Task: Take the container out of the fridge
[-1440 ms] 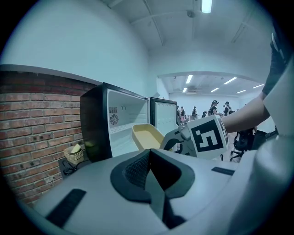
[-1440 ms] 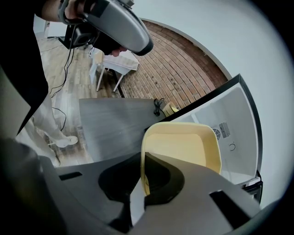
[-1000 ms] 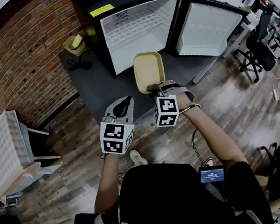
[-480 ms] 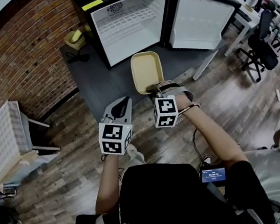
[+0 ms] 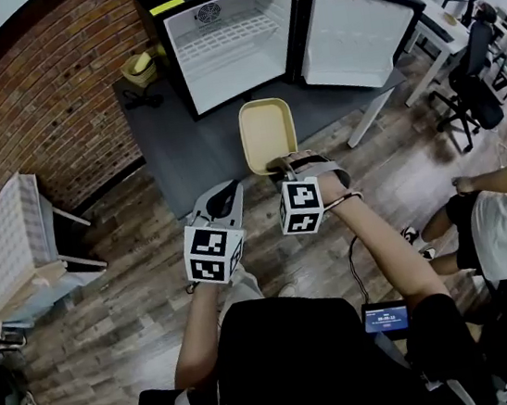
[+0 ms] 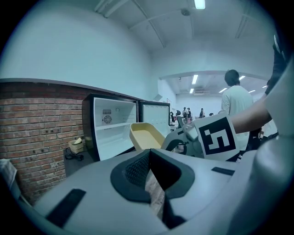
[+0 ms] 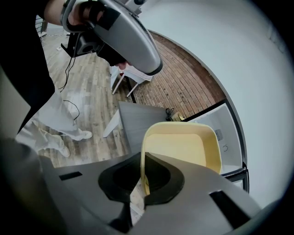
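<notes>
The container (image 5: 267, 134) is out of the fridge (image 5: 222, 47). It hangs in the air above the dark table (image 5: 191, 154), in front of the open door (image 5: 357, 37). The right gripper (image 5: 272, 162) holds it, with its jaws pressed on the near rim. The left gripper (image 5: 224, 193) is just beside the right one, its jaws together with nothing between them.

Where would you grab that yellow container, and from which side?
By the thin wall at a short end, coming in from that end, as the right tool pinches the container here. It is a wide, shallow tray, so only its upright wall fits between the jaws.
</notes>
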`<move>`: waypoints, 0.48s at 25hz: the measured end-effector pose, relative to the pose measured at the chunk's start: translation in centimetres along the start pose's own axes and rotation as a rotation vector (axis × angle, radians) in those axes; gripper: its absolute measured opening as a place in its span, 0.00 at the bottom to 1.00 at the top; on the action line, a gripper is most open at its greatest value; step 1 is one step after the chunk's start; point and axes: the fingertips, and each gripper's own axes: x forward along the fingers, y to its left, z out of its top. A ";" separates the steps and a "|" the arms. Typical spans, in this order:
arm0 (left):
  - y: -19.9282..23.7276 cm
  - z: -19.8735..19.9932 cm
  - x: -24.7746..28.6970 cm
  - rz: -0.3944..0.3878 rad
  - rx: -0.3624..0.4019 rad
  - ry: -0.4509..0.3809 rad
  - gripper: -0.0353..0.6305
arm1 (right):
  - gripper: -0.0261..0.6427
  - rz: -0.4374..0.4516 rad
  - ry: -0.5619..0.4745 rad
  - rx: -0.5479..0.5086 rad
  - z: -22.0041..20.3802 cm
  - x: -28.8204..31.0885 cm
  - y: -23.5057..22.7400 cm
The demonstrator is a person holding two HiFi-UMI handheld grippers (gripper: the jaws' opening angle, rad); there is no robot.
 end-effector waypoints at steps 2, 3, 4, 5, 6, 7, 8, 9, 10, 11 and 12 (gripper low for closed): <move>-0.7 0.0 -0.4 0.001 0.004 -0.002 0.07 | 0.11 -0.003 -0.001 -0.001 -0.1 -0.5 0.5; -1.0 0.0 -0.5 0.003 0.006 -0.004 0.07 | 0.11 -0.004 -0.001 -0.002 -0.2 -0.7 0.7; -1.2 -0.1 -0.7 0.004 0.007 -0.006 0.07 | 0.11 -0.004 -0.003 -0.003 -0.2 -0.8 0.9; -1.4 -0.1 -0.9 0.005 0.008 -0.006 0.07 | 0.11 -0.005 -0.004 -0.003 -0.2 -1.0 1.1; -1.6 -0.1 -1.0 0.007 0.010 -0.005 0.07 | 0.11 -0.006 -0.005 -0.006 -0.1 -1.1 1.2; -1.7 -0.2 -1.2 0.008 0.011 -0.004 0.07 | 0.11 -0.007 -0.005 -0.009 -0.1 -1.3 1.4; -1.8 -0.2 -1.4 0.010 0.011 -0.004 0.07 | 0.11 -0.008 -0.006 -0.013 0.0 -1.4 1.6; -2.0 -0.3 -1.6 0.012 0.011 -0.005 0.07 | 0.11 -0.008 -0.006 -0.016 0.0 -1.6 1.8; -2.1 -0.3 -1.8 0.013 0.011 -0.008 0.07 | 0.11 -0.009 -0.008 -0.017 0.1 -1.7 2.1; -2.2 -0.2 -1.9 0.013 0.012 -0.010 0.07 | 0.11 -0.011 -0.009 -0.017 0.2 -1.8 2.2; -2.2 -0.2 -2.1 0.013 0.013 -0.012 0.07 | 0.11 -0.014 -0.010 -0.018 0.3 -1.9 2.2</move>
